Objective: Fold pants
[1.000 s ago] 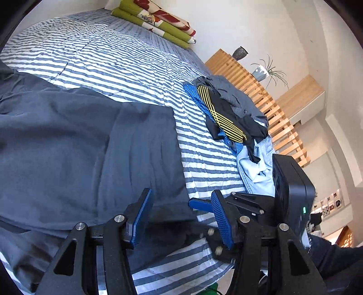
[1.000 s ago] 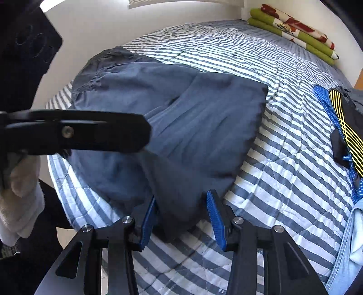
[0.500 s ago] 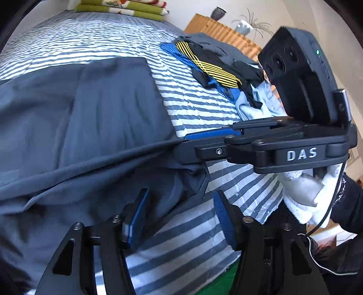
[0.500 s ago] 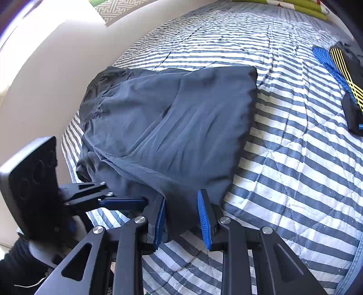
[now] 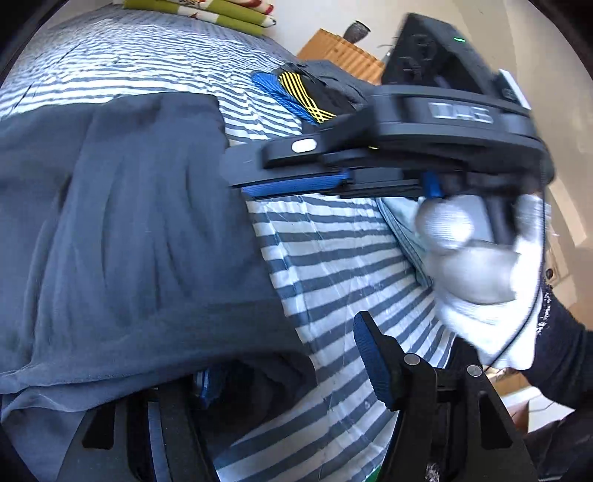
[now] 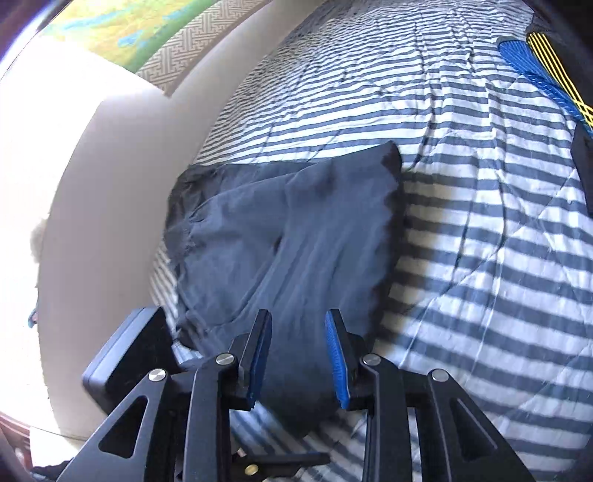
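Observation:
Dark blue-grey pants [image 5: 122, 230] lie partly folded on the striped bed cover [image 5: 333, 267]. In the right wrist view the pants [image 6: 296, 230] run up between the blue pads of my right gripper [image 6: 298, 359], which is shut on a thick fold at their near edge. From the left wrist view, that right gripper [image 5: 244, 181] reaches in sideways to the pants' right edge, held by a white-gloved hand [image 5: 478, 267]. My left gripper [image 5: 289, 374] stands open at the pants' near corner. Cloth drapes over and hides its left finger; its right finger [image 5: 370, 365] is over bare bed cover.
A heap of other clothes [image 5: 296, 92] with blue and yellow stripes lies further right on the bed. Folded green and red bedding [image 5: 207, 9] sits at the far end. A wooden slatted piece [image 5: 344, 52] stands beyond. A pale wall [image 6: 92, 185] borders the bed's left side.
The right gripper has lifted and carried the pants' near edge across, so the cloth is bunched narrower. The left gripper has slid in under the near corner, cloth now over its left finger.

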Demonstrator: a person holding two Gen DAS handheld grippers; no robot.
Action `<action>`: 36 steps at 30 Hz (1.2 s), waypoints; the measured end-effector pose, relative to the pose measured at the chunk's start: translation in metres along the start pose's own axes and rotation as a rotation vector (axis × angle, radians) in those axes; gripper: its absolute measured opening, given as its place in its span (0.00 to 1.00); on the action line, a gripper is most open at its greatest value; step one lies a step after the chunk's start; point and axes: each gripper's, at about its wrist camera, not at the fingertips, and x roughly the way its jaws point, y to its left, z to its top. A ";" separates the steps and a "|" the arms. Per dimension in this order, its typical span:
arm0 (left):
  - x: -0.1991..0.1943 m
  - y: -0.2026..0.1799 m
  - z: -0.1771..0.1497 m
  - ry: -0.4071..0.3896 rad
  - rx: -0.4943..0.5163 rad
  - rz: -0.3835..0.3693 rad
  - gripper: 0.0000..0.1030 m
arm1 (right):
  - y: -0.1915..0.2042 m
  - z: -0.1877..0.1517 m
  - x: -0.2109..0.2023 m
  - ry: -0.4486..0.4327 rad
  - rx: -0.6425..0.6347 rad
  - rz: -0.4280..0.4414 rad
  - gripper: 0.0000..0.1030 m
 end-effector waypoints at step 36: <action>-0.107 0.061 -0.042 -0.120 -0.221 0.432 0.60 | -0.034 0.100 0.059 -0.058 0.018 -0.251 0.28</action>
